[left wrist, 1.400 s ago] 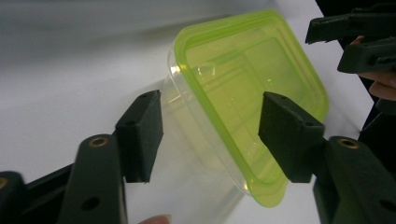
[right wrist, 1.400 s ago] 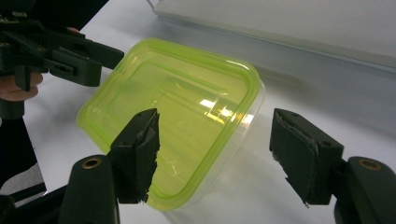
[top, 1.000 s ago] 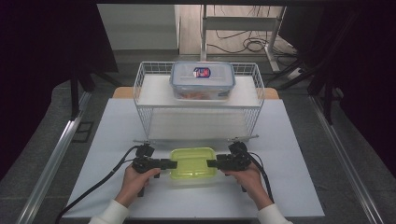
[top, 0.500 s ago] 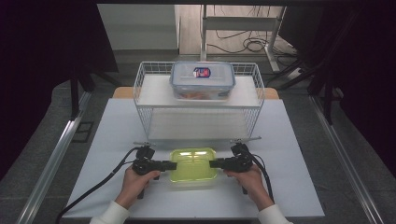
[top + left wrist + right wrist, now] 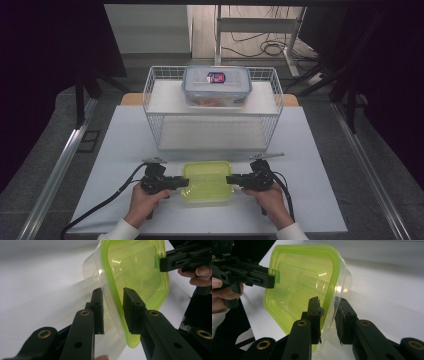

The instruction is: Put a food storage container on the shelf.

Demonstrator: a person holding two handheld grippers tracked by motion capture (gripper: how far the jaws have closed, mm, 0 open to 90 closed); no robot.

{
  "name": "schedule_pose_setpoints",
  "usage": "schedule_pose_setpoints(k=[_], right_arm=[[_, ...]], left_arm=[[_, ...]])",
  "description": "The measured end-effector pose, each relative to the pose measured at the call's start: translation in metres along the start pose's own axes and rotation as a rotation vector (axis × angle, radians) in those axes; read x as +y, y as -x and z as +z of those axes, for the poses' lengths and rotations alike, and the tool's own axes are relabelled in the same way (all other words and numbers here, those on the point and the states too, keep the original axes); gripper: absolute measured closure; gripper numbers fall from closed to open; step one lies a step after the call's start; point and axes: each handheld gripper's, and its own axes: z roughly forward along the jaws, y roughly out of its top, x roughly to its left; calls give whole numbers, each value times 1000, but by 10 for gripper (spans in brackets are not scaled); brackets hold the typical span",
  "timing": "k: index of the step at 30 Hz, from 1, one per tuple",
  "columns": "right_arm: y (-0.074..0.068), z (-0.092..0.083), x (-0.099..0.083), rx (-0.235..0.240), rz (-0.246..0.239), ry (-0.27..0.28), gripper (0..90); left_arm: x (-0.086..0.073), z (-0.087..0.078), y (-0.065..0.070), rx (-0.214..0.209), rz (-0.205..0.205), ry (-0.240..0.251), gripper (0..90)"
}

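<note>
A clear food container with a yellow-green lid [image 5: 207, 181] sits on the white table [image 5: 125, 150] near its front edge. My left gripper [image 5: 186, 182] is at the container's left end and my right gripper [image 5: 229, 179] at its right end, both level and pointing inward. In the left gripper view the container's lid rim [image 5: 140, 270] runs between the jaws of the left gripper [image 5: 113, 293], and the pads meet it. In the right gripper view the right gripper [image 5: 327, 301] clamps the opposite rim of the container [image 5: 297, 282]. Both pairs of jaws have just been closing on that rim.
A white wire basket rack [image 5: 212, 112] stands behind the container in the middle of the table. On its top shelf rests a clear lidded box [image 5: 216, 86] with a blue seal. Cables trail from both grippers toward the front edge.
Both grippers' jaws have closed inward onto the ends of the green-lidded container. The hands and the container have hardly shifted.
</note>
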Motion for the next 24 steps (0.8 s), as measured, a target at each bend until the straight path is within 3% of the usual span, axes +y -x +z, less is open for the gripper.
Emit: schedule_pose_setpoints(k=[8,17,24], right_arm=[[2,-7,-3,10,-2,25,798],[-3,-9,-3,6,-36,32,798],[-10,-15,-3,9,-65,49,798]], left_arm=[[-6,2,5,-16,21,20,739],[-6,-1,7,-7,55,14,746],[-5,-11,11,-21,71,42,758]])
